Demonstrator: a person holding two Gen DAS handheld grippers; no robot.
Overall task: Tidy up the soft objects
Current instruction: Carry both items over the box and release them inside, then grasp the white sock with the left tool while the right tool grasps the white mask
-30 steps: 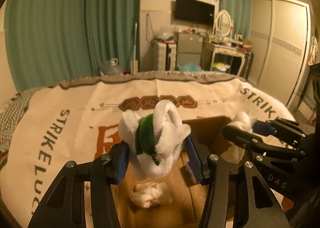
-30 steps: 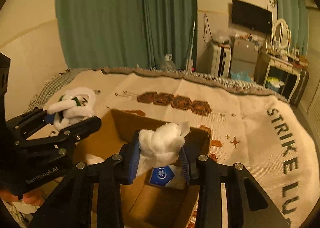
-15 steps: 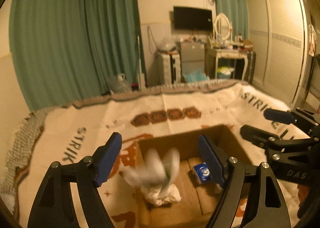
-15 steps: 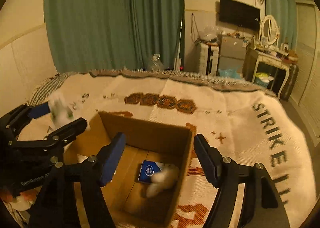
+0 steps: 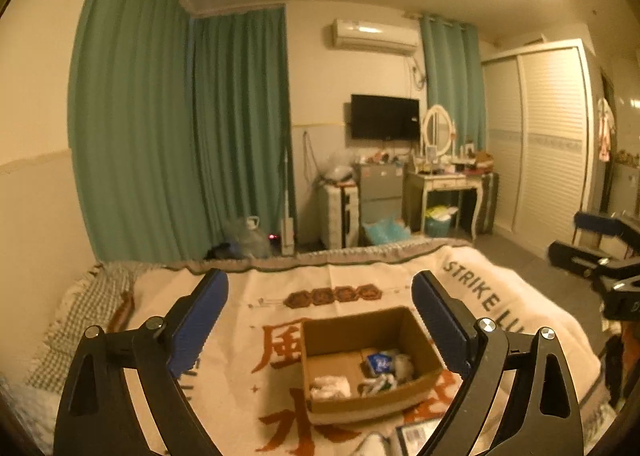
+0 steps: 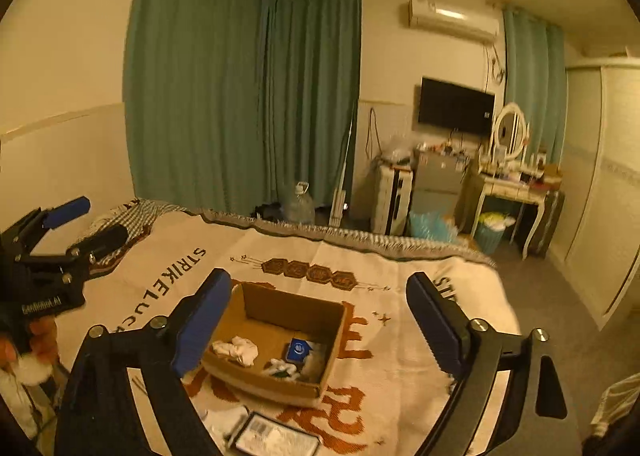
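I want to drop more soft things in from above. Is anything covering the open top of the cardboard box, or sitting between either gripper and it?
Nothing visible does. The cardboard box has an open top with no lid over it. The left gripper and right gripper are open and empty, with only clear air down to the box.

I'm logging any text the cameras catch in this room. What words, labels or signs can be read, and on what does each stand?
"STRIKE LU", cut off: blanket, right edge.
"STRIKE LUCK", last letter partly hidden: blanket, left side, right wrist view.
Large orange Chinese characters: blanket, around the cardboard box; partly covered, not readable.
White lettering: body of the left claw; blurred.
Logo: blue packet in the box; too small.
Dark-framed label: unreadable.
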